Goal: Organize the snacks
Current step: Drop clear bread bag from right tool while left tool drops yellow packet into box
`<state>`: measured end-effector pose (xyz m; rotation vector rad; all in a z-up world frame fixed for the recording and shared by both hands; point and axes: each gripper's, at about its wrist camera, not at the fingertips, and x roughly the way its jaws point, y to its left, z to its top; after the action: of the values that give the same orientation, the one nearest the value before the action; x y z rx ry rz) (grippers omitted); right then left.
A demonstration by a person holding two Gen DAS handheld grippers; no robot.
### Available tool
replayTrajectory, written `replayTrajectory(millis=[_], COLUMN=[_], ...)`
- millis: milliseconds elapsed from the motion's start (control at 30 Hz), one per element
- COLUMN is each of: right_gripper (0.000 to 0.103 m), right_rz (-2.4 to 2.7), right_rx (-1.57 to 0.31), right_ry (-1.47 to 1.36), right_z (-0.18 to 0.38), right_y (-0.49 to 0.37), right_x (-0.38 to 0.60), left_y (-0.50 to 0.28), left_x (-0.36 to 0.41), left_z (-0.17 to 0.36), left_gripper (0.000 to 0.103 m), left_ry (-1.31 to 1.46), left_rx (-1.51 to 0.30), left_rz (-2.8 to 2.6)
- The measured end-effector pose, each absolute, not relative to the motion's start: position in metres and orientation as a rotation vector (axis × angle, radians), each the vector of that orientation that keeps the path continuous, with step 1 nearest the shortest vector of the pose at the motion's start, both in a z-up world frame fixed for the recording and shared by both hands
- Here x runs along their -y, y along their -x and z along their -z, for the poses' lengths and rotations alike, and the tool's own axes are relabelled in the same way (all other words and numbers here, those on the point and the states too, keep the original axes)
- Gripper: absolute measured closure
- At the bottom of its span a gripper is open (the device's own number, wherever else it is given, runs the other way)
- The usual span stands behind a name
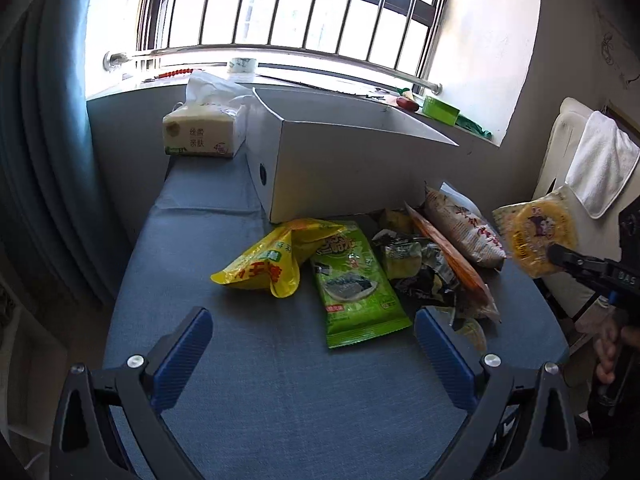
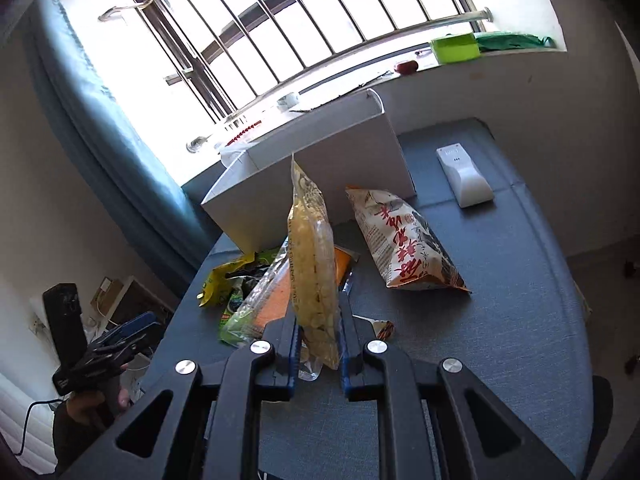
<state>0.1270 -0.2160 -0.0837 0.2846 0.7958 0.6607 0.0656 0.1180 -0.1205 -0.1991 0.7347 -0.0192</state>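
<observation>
Snacks lie heaped on a blue-grey table in front of a white cardboard box, the landmark for all positions below. Right gripper: fingers clamped on the lower end of a clear packet of yellow crisps, which is held edge-on and upright above the table, in front of the box's near face; in the left wrist view the same packet appears to the right of the box, raised clear of the heap, with the gripper's black tip at its lower edge. Left gripper: blue-padded fingers wide apart, holding nothing, hovering over the table well in front of the box. Directly before the box, left to right in the left wrist view: a yellow bag, a green seaweed packet lying flat, crumpled dark wrappers, a long orange packet, and a white bag with red characters nearest the box's right corner. A tissue pack stands just beside the box's left end. A white remote-like device lies on the table beyond the box's right end. Behind the box runs a barred window with a sill carrying a green container. A white towel hangs on a chair to the right of the box.
</observation>
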Motion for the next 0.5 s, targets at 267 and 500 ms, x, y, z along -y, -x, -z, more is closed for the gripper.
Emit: replayTrajectory(millis=[267,500], right_gripper=[0.087,0.087], right_rz=[-0.659,-0.664], right_rx=[-0.727,-0.757], right_ry=[-0.23,-0.236], right_z=[0.061,0.069], right_y=[-0.107,-0.111], right_x=[0.221,0.219], left_y=[-0.148,-0.185], left_x=[-0.134,-0.138], left_z=[0.146,0.164], left_gripper=[0.0,0.035], left_ry=[0.037,-0.013], left_rx=[-0.87,-0.979], left_rz=[0.049,0.097])
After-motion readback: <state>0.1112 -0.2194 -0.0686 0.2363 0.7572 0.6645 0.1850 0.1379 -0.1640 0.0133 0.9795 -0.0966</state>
